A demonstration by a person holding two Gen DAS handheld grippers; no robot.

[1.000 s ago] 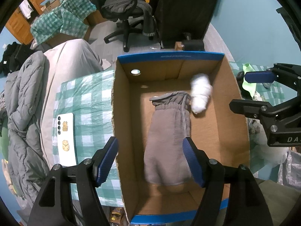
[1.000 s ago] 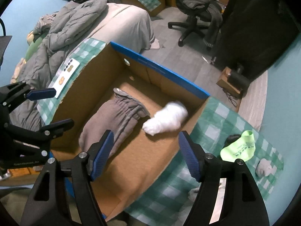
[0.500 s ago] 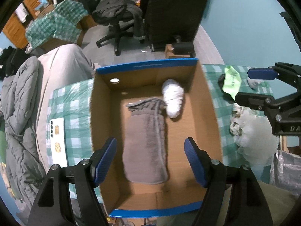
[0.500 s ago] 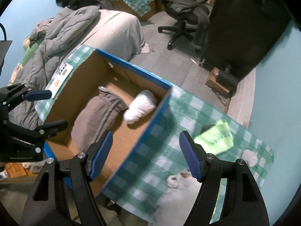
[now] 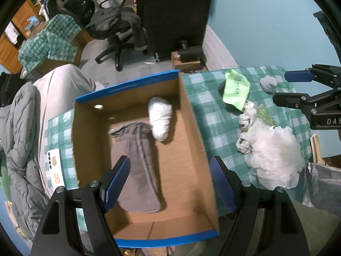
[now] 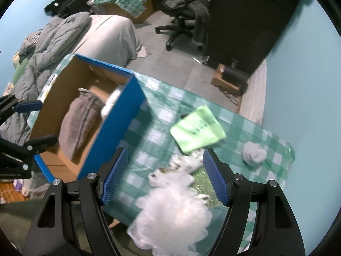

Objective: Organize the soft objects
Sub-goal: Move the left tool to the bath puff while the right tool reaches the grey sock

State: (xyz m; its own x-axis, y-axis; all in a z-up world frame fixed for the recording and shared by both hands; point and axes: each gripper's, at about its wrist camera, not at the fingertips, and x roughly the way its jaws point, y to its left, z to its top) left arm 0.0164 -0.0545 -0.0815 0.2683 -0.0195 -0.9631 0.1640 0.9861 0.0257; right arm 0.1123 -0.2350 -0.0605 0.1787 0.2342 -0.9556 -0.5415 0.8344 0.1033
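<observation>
Cardboard box [image 5: 192, 132] holds grey cloth [image 5: 136, 166], white bundle [image 5: 159, 117].

We see a blue wall [image 5: 266, 21] on the right side of the room. The floor [image 6: 170, 64] is grey. A tall black cabinet [image 5: 174, 10] stands against the blue wall. Just left of the cabinet is a black office chair [image 5: 115, 27] on wheels, with dark clothes hanging on it. By the foot of the cabinet sits a small brown box [image 5: 187, 61] with a black thing on top. Left of the chair is a cardboard box draped in a green checked cloth [image 5: 49, 42]. Behind it we see a wooden door [image 5: 8, 51]. A bed [image 6: 106, 34] with a pale cover and a puffy grey blanket [image 6: 55, 36] is left of the chair too. The room looks dim.
</observation>
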